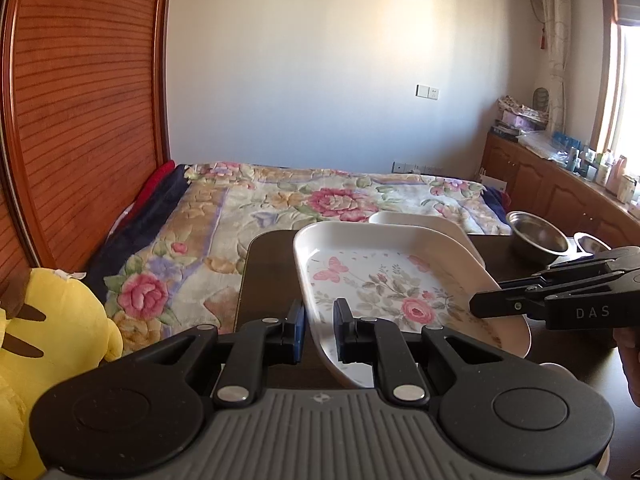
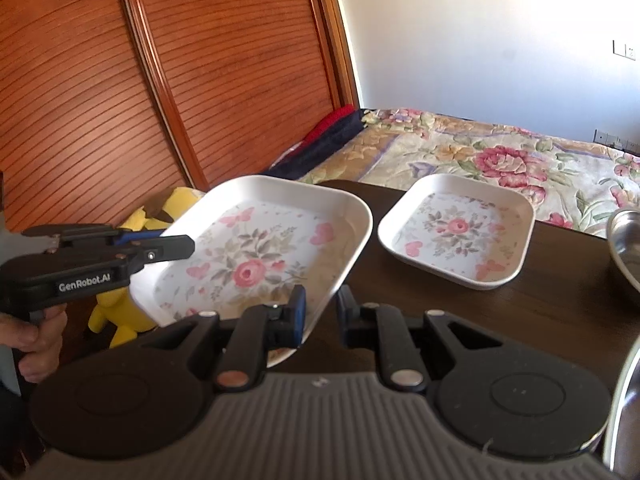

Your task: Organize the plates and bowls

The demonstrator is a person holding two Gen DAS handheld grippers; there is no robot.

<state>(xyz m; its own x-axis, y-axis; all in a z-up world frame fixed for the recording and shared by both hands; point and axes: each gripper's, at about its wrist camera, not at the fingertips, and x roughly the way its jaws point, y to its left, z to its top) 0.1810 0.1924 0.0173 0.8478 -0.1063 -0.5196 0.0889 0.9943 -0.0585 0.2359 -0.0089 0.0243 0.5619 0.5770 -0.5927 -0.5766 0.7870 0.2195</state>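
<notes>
bedside dark wooden table [image 2: 520, 312] carries a small floral square plate [image 2: 456, 236] at two o'clock; both tongs, left gripper [image 1: 320, 328] and right gripper [image 2: 320, 312], pinch the raised large floral square plate [image 2: 256, 264] by thin rims, so a tilt could slip it.

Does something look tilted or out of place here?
Yes. The larger floral plate is lifted off the dark table and tilted, its rim between both hand-held grippers. The smaller floral plate lies flat on the table.

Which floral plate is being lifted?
On the dark table beside the bed, two square white floral plates show. The lifted one is larger, tilted off the table, held at opposite rims; the smaller plate rests flat.
</notes>
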